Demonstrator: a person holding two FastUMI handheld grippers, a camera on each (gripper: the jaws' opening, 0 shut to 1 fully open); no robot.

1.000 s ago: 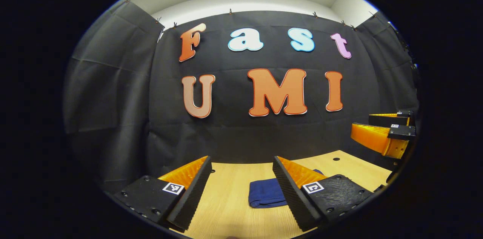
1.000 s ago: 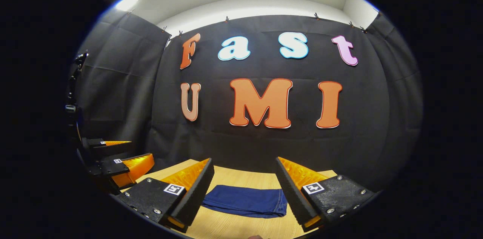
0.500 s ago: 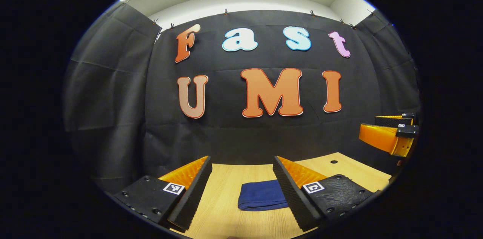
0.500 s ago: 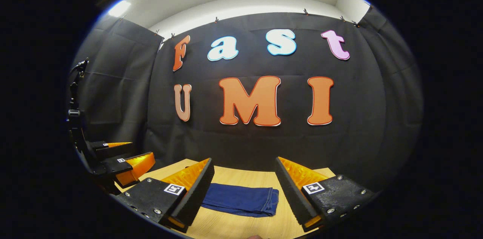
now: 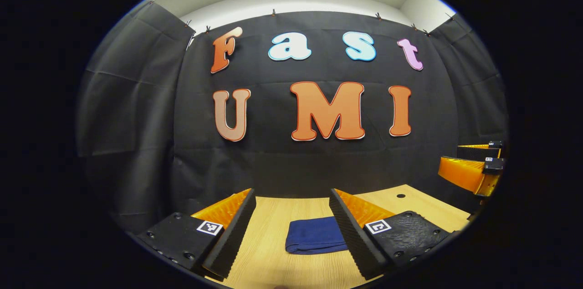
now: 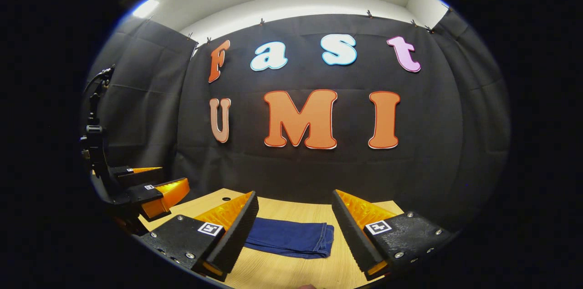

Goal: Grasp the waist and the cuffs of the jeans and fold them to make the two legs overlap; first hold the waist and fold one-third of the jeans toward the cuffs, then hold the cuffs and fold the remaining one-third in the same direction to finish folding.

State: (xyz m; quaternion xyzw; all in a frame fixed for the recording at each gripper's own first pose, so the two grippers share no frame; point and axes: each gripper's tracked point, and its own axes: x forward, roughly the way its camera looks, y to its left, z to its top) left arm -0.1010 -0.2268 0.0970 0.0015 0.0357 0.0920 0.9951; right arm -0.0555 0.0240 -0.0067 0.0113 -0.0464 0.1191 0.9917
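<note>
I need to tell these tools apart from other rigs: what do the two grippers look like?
The left gripper and right gripper match: two wedge-shaped orange fingers faced with ribbed black pads, on black textured plates with screws, each plate carrying a small square black-and-white marker. Seen from the right gripper view, black cabling rises behind the left gripper.

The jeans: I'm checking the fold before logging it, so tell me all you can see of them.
The jeans are dark blue denim, folded into a compact flat bundle lying on the light wooden table. Pale stitching runs along the stacked edges at one end; in the left gripper view the near edge looks rounded, like a fold. Nothing grips them: each open tool hangs above the table with the bundle showing between its fingers.
</note>
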